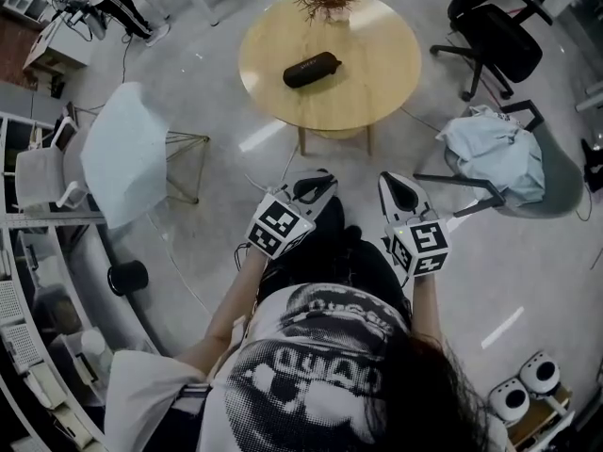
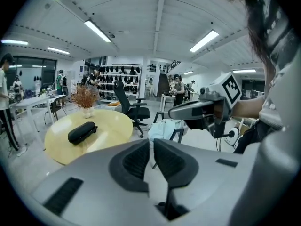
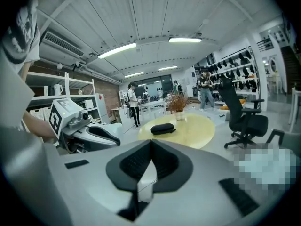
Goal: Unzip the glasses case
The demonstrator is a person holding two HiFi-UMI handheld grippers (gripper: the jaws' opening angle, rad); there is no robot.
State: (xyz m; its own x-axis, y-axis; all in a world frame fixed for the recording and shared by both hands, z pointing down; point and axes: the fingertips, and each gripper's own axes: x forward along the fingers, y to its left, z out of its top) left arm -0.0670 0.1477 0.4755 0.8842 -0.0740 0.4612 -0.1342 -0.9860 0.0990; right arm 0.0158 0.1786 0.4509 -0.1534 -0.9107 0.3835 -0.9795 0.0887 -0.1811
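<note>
Right gripper (image 3: 150,144) is clamped shut on nothing. Left gripper (image 2: 152,142) seems all but closed (a sliver of gap, I think), also empty. Only the head view shows both held well short of the round table (image 1: 377,83), where the black glasses case (image 1: 311,69) lies untouched.

The black oblong glasses case (image 1: 311,69) looks matt and cloth-like. The round pale wood surface (image 1: 377,73) is smooth with a faint sheen. The grey floor (image 1: 528,281) is glossy.
</note>
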